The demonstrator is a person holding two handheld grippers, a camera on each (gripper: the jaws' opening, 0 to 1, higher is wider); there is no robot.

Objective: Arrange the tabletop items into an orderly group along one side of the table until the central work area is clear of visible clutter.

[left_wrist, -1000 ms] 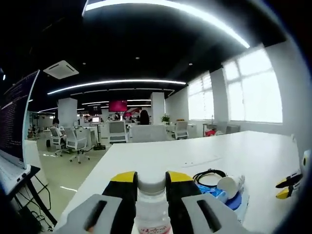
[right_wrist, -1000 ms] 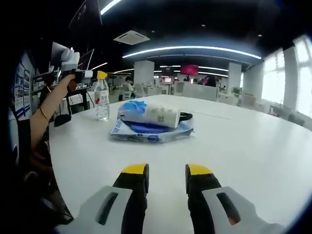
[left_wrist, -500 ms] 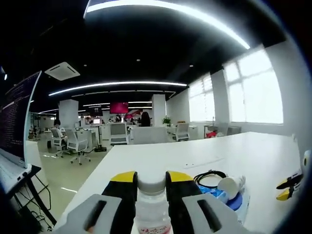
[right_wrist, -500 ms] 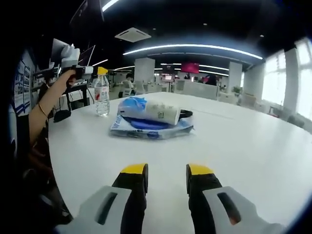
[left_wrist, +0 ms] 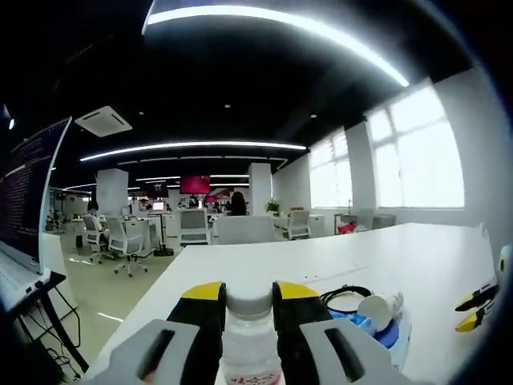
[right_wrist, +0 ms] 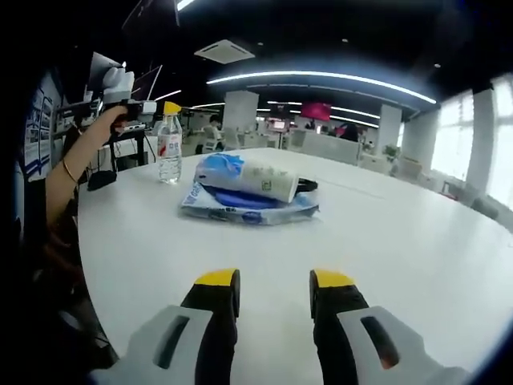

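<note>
The left gripper point(left_wrist: 249, 298) pinches a clear water bottle point(left_wrist: 250, 349) by its neck, standing upright near the white table's point(right_wrist: 417, 233) left edge (its base is cut off in the left gripper view). The right gripper point(right_wrist: 272, 285) hovers with jaws spread over bare tabletop, with open room around it. Ahead lies a blue-and-white packet point(right_wrist: 248, 207) with a paper cup point(right_wrist: 255, 180) on its side atop it; a black cable point(left_wrist: 346, 295) is partly hidden behind.

Left hand-held gripper point(left_wrist: 248, 301) clamped, right hand-held gripper point(right_wrist: 272, 282) agape
</note>
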